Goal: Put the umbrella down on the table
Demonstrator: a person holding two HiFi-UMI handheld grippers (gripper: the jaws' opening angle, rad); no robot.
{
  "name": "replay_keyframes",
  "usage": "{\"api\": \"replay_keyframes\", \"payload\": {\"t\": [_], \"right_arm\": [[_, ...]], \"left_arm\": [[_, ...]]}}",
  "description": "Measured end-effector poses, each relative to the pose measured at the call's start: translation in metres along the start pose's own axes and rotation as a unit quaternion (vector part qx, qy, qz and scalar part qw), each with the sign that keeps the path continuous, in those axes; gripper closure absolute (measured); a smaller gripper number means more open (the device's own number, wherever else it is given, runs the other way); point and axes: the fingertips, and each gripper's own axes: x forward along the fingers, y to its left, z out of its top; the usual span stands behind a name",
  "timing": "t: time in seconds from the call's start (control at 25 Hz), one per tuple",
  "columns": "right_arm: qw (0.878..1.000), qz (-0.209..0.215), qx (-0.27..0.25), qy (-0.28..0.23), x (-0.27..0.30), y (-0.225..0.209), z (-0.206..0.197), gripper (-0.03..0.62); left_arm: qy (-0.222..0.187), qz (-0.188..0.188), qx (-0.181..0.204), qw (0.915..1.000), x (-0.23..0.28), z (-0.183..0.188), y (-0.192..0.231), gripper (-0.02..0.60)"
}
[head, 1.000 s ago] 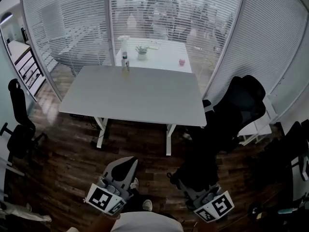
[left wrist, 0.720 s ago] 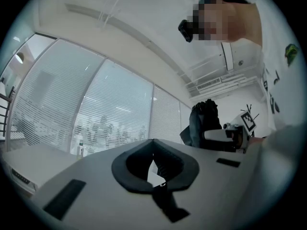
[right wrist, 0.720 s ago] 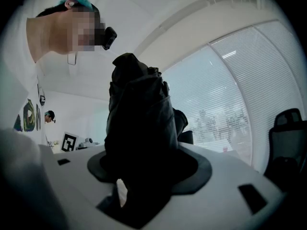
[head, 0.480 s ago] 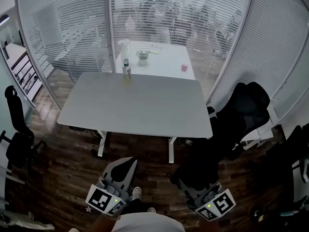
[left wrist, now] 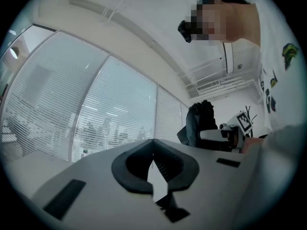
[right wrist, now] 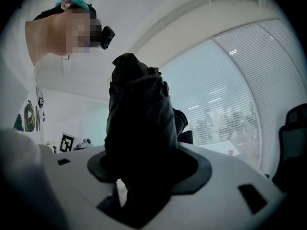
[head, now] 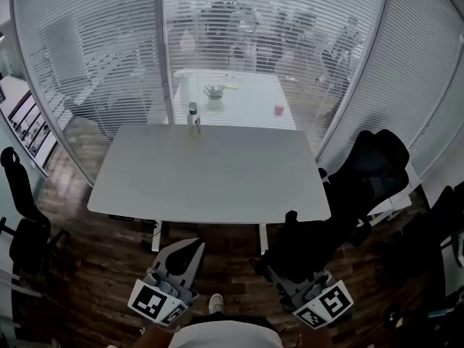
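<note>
A folded black umbrella point(head: 300, 239) stands up out of my right gripper point(head: 284, 265), whose jaws are shut on it, low at the right of the head view. In the right gripper view the umbrella point(right wrist: 139, 123) fills the gap between the jaws of the right gripper point(right wrist: 144, 169) and rises above them. My left gripper point(head: 188, 249) is low at the left, shut with nothing in it; its tips meet in the left gripper view point(left wrist: 153, 142). The grey table point(head: 210, 176) lies ahead of both grippers, across a strip of wooden floor.
A small bottle point(head: 193, 114) stands at the table's far edge. Behind it is a glass partition with blinds point(head: 94, 56) and a white table point(head: 250, 111) beyond. A black office chair point(head: 370, 169) stands at the table's right end, another chair point(head: 22, 223) at the far left.
The table has come closer and sits lower in the head view. Both grippers keep their places at the bottom of the view, the right one still holding the umbrella.
</note>
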Motion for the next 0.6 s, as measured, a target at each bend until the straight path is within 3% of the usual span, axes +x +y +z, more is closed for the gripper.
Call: {"api": "replay_keyframes", "payload": {"t": [0.6], "right_arm": [[1.0,-0.012,-0.005,0.007,0.062,-0.001,-0.008,0.326]], "left_arm": [[-0.001,-0.008,-0.011,0.9999,0.012,-0.003,0.063,0.571]]}}
